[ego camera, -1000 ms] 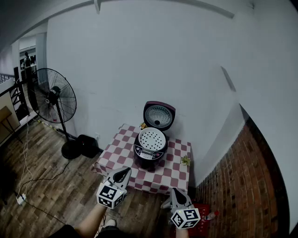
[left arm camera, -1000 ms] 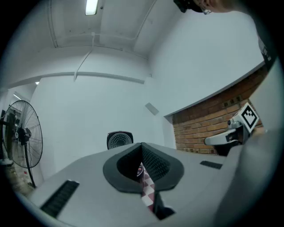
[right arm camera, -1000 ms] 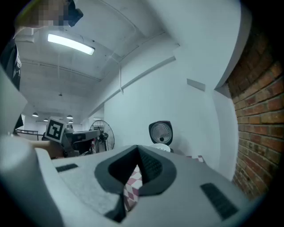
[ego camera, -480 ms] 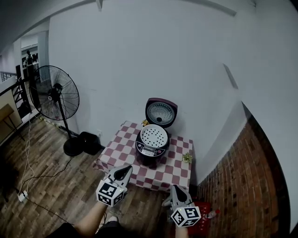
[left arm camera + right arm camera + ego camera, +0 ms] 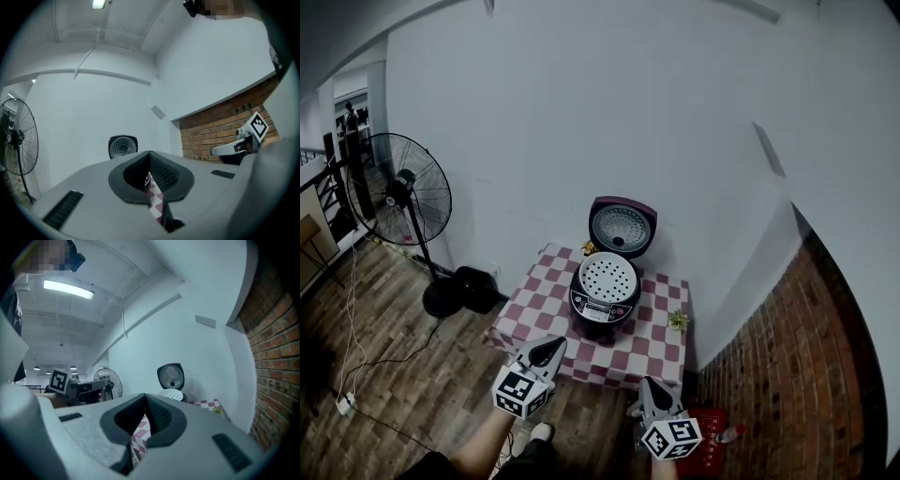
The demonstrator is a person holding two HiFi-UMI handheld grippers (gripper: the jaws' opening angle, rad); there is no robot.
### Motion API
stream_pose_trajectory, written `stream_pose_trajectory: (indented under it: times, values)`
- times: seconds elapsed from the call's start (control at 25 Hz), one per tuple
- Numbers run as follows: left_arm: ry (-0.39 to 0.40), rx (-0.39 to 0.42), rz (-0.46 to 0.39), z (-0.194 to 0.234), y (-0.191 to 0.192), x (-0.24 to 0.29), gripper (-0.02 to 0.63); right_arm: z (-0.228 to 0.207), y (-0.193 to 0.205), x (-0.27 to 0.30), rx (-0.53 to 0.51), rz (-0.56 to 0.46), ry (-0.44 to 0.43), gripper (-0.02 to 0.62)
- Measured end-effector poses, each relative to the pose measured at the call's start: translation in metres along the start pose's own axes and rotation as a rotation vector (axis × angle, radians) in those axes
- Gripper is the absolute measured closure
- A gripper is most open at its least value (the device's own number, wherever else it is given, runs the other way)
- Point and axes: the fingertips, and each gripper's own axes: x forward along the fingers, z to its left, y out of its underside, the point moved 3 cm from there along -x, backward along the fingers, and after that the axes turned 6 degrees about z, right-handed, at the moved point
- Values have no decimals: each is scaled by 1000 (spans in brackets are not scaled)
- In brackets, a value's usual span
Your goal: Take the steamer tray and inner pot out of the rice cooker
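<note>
— Steamer tray (image 5: 607, 277) sits in the open rice cooker (image 5: 602, 307) on the checked table (image 5: 530, 314), well ahead. I judge the inner pot lies beneath it, hidden.
— And the claws?
— Left gripper (image 5: 547, 347) and right gripper (image 5: 652, 384) have their jaws together, empty. Approach, open both wide, take the tray's rim on 2 opposite sides, and lift level.

Our right tongs (image 5: 145, 408) are closed on nothing. Past them we see the cooker (image 5: 171, 377) standing open on the checked worktop (image 5: 208, 404), the white tray (image 5: 172, 395) in it. Our left tongs (image 5: 105, 384) show at left.
</note>
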Motion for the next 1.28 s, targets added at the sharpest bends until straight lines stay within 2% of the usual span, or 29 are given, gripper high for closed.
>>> stream_pose_trajectory:
  times: [0.2,0.36,0.68,0.88,1.0,1.28]
  values:
    - [34,-42,1,28,3,35,609,-17,-8,33,9,2,23,594]
    - [66,-30,31,50,9,68,607,-29,-18,67,9,2,43,594]
    - [67,3,65,117,16,133,607,-46,-34,136,15,5,105,594]
    - [127,-62,91,153,29,171,607,-55,-34,175,8,31,167,594]
    - [157,-70,101,166,34,190,607,-61,-39,194,18,25,196,594]
    - [173,-117,145,192,50,228,607,-74,-40,227,23,61,226,594]
